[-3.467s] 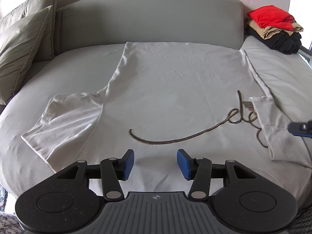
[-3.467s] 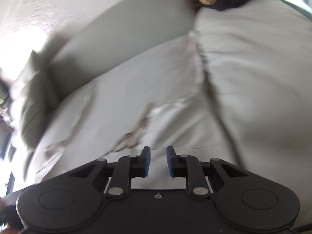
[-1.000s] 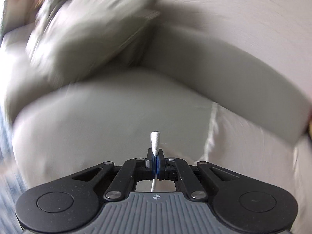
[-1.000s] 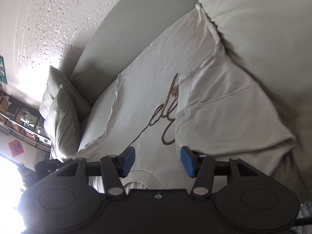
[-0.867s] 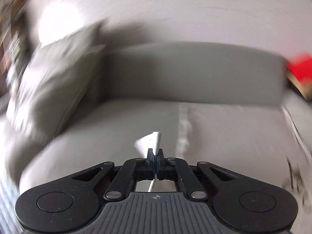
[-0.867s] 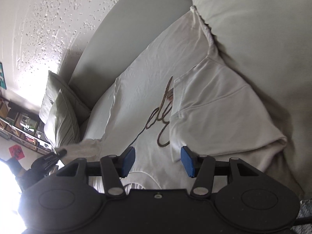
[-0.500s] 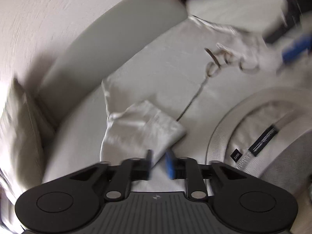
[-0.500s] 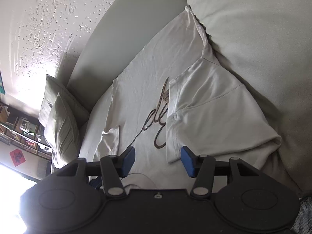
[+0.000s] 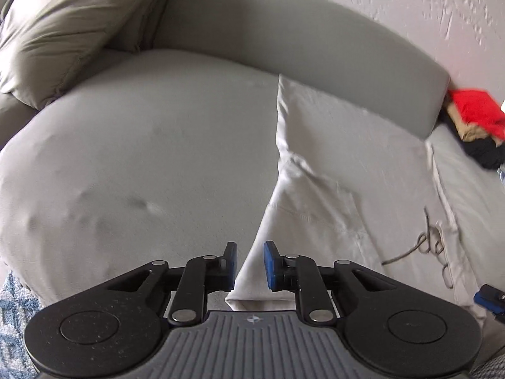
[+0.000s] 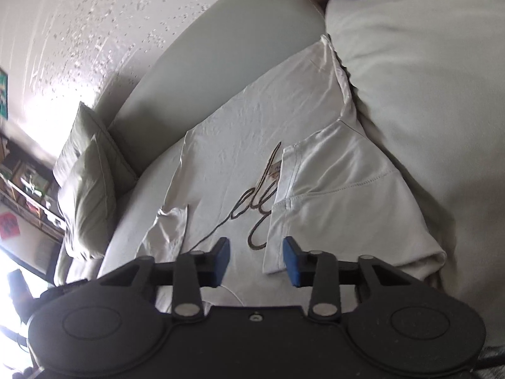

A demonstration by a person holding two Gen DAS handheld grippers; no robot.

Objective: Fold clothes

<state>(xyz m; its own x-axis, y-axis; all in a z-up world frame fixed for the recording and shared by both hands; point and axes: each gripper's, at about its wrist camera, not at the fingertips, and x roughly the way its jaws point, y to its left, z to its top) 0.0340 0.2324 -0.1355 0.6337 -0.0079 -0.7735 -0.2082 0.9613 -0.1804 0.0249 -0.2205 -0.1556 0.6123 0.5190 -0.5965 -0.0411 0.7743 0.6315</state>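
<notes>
Left wrist view: grey sofa (image 9: pixel 132 145) fills the frame, with the white T-shirt (image 9: pixel 331 170) spread centre-right, both sleeves folded inward. Left gripper (image 9: pixel 249 260) at bottom centre stands slightly parted over the folded sleeve's edge, gripping nothing. Right gripper (image 10: pixel 256 257), bottom centre of its view, gapes wide above the shirt.

Grey rounded sofa (image 9: pixel 142 158) before me, curved backrest (image 9: pixel 284 41) against textured white wall (image 10: pixel 79 15). Two grey cushions (image 10: pixel 85 189) at one end. Patterned blue rug (image 9: pixel 12 309) below.
</notes>
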